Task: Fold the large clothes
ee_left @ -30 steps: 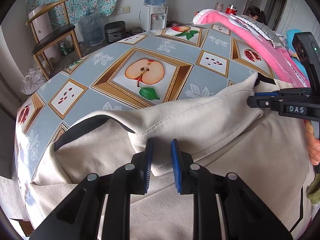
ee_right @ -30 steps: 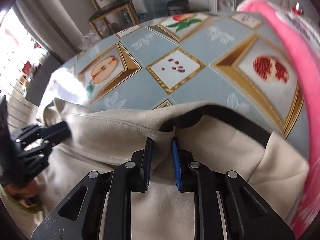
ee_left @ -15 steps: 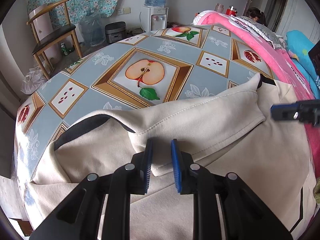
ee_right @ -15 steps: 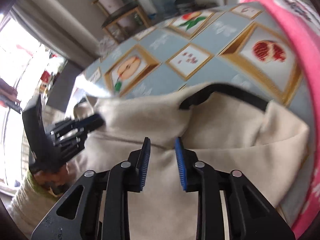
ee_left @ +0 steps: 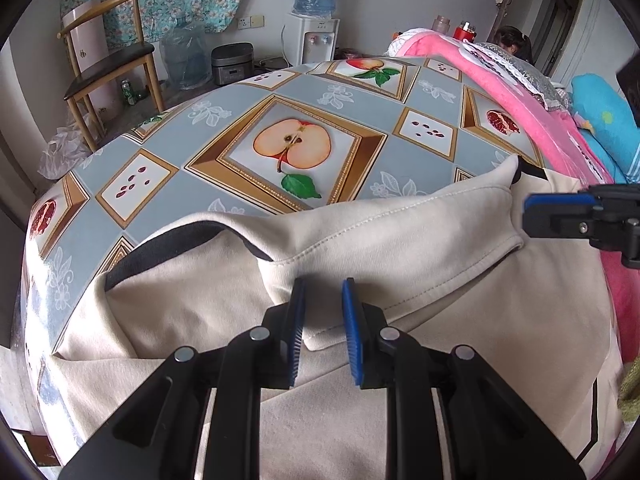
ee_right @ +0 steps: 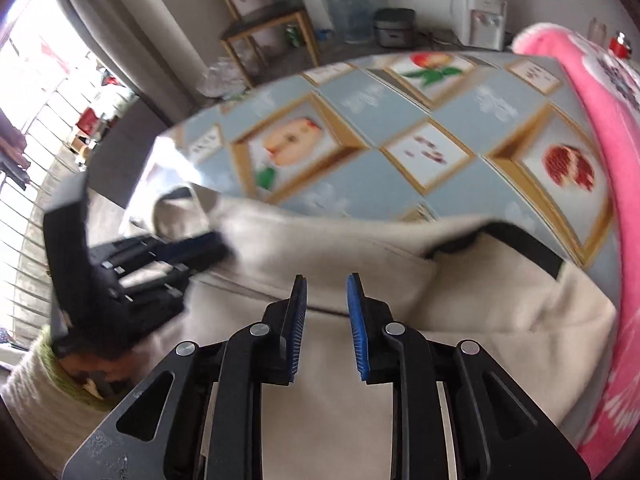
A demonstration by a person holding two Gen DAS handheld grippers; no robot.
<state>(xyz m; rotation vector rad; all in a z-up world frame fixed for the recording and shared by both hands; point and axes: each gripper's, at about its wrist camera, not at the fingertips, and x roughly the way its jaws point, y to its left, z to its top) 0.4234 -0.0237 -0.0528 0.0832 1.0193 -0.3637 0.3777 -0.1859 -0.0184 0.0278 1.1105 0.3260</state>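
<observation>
A large beige garment [ee_left: 400, 240] with black trim lies over the near half of the fruit-patterned table [ee_left: 224, 208]. Its upper edge is folded back toward me. My left gripper [ee_left: 322, 320] straddles the corner of that folded flap, its blue pads narrow and closed on the cloth. In the blurred right wrist view the left gripper [ee_right: 216, 252] rests on the garment's [ee_right: 480, 312] left edge. My right gripper [ee_right: 326, 320] hovers above the beige cloth, its jaws opening with nothing pinched between them. It shows side-on at the right edge of the left wrist view [ee_left: 528, 216].
A pink blanket [ee_left: 500, 76] runs along the table's right side, with a blue cushion [ee_left: 600, 120] beyond it. A wooden chair [ee_left: 108, 64], water dispenser [ee_left: 312, 36] and rice cooker [ee_left: 232, 64] stand past the far edge. A person [ee_left: 514, 42] sits at the back.
The right gripper has let go of the garment's folded edge, widened its jaws and lifted away to the right. The left gripper and its hold are the same.
</observation>
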